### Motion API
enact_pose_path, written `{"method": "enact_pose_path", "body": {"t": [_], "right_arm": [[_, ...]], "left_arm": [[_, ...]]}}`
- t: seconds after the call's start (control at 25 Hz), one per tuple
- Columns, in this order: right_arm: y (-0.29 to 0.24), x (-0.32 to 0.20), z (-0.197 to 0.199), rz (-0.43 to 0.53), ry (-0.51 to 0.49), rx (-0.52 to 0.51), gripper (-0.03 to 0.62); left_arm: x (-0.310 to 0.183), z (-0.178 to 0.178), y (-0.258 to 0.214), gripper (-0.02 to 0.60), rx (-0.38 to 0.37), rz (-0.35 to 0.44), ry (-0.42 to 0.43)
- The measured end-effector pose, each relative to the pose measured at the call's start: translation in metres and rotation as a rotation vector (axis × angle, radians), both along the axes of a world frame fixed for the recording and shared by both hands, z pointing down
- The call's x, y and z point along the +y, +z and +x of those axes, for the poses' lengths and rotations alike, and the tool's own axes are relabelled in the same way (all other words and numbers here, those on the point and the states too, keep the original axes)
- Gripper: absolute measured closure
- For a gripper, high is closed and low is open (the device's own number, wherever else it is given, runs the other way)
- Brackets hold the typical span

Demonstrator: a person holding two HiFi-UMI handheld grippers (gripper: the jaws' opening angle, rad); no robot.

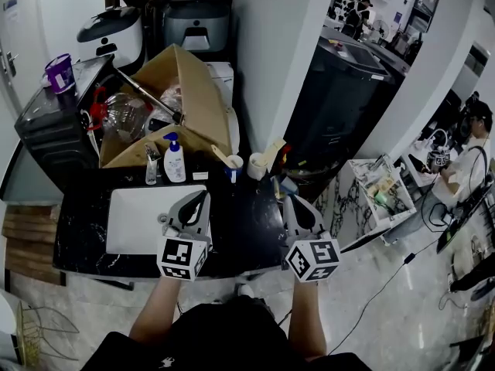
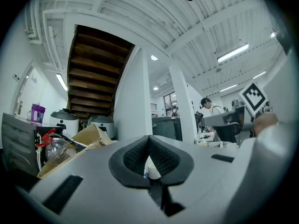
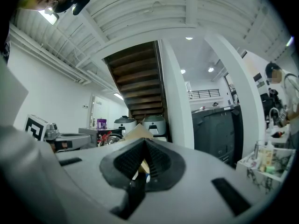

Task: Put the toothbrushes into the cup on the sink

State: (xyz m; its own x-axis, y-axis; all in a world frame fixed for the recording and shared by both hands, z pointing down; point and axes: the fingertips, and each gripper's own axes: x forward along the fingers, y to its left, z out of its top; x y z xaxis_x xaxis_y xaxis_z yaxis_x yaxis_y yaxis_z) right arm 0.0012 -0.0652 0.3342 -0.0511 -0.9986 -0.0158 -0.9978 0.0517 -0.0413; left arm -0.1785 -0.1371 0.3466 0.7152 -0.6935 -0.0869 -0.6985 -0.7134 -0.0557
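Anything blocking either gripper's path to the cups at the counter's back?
Nothing visible: only bare black counter lies between the left gripper, the right gripper and the cups. The pump bottle stands off to the left.

Legible text: none | pump bottle (image 1: 175,163) label, upper left: too small to read | door notice (image 1: 10,5), upper left: blurred

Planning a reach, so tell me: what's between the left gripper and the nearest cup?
Nothing but bare dark counter lies between the left gripper and that cup; the head view shows it.
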Motion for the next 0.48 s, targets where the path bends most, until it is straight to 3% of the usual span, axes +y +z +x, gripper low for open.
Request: {"method": "enact_pose_path", "body": {"t": [0.48], "right_arm": [[-0.0028, -0.0053, 0.0003, 0.003, -0.003, 0.009, 0.592]], "left_arm": [[-0.0045, 0.0030, -0.0023, 0.580, 0.005, 0.003, 0.007]]}}
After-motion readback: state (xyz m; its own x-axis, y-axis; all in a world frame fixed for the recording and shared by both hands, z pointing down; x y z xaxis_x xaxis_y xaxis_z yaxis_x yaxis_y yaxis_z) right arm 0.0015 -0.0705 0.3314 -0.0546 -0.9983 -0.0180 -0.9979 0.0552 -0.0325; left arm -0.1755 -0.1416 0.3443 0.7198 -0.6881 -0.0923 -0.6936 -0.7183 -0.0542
